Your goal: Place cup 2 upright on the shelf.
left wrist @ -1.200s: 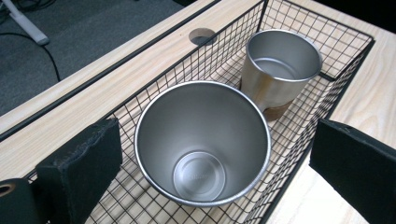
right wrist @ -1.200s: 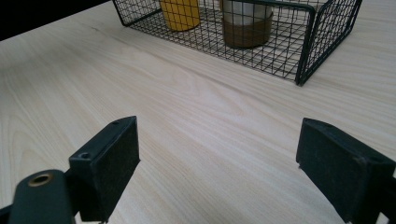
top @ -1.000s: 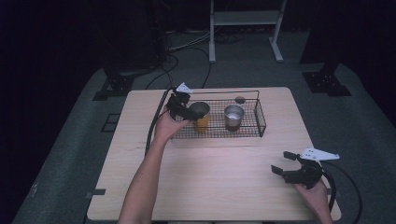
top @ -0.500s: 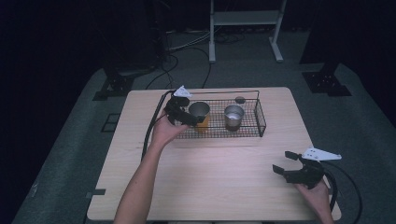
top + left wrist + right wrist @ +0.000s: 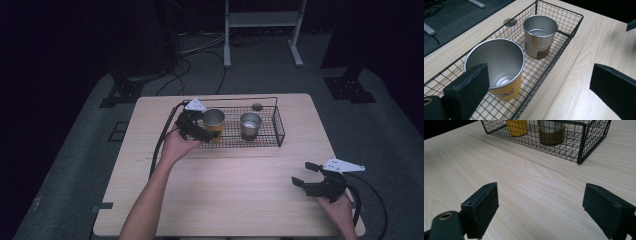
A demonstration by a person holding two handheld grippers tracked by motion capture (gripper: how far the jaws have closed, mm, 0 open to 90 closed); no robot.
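Table: the pale wooden rectangular table (image 5: 225,190) takes the middle of the high view; its near half is bare, which leaves working room in front of the basket.
Basket: the black wire rectangular basket (image 5: 278,131) sits just above centre in the high view, near the table's far edge. Its low mesh walls keep the cups upright and together, and it holds two cups and nothing else.
Left gripper: the left gripper (image 5: 194,131) is at the basket's left end, jaws apart, one jaw by the yellow cup's rim and the other out over the table in the left gripper view. It seems placed either to take that cup or to let it go.
Right gripper: the right gripper (image 5: 305,177) hangs at lower right of the high view, jaws wide apart and holding nothing, well clear of the basket, probably waiting.
Yellow cup: the steel cup with the yellow lower band (image 5: 499,67) stands empty, lower left in the left gripper view.
Brown cup: the steel cup with the brown base band (image 5: 539,35) stands empty, upper centre there, apart from the yellow one.
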